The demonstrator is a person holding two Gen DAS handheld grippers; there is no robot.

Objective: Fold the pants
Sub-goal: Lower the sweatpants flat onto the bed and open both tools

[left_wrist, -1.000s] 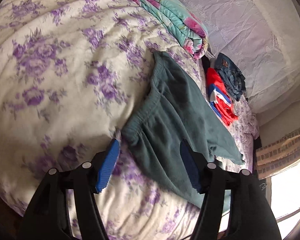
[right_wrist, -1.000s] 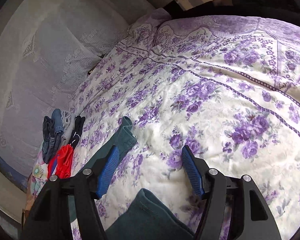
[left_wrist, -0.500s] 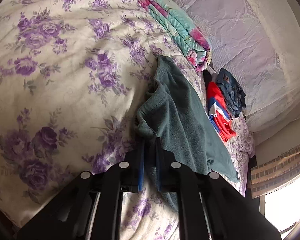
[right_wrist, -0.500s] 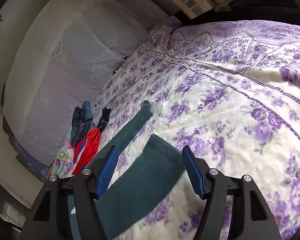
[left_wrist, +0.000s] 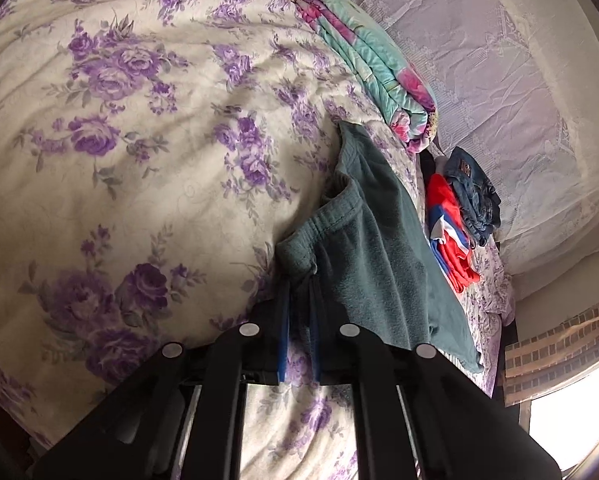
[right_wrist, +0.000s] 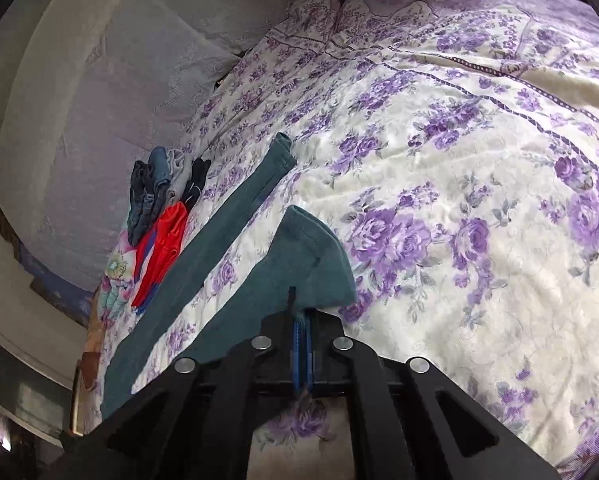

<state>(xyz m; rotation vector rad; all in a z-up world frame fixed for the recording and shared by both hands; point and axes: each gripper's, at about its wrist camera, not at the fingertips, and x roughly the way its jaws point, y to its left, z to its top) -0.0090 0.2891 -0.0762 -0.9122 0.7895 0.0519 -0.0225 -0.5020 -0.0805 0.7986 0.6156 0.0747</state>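
Dark teal pants [left_wrist: 379,248] lie on a floral bedspread. In the left wrist view my left gripper [left_wrist: 299,280] is shut on the near corner of the waistband, which bunches above the blue pads. In the right wrist view the two legs of the pants [right_wrist: 299,256] stretch away to the left. My right gripper [right_wrist: 301,316] is shut on the hem edge of the nearer leg. The far leg [right_wrist: 235,216] lies flat beside it, apart from the gripper.
The white-and-purple floral bedspread [left_wrist: 139,140] covers the bed [right_wrist: 479,200]. A folded teal and pink blanket [left_wrist: 371,68] lies beyond the pants. Red and blue clothes [left_wrist: 447,232] and denim [left_wrist: 471,188] are piled by the lace-covered headboard [left_wrist: 499,80], also shown in the right wrist view [right_wrist: 159,216].
Both grippers were open one second ago. The left closed on the waistband corner first; the right moved over the near leg hem and has now closed on it.
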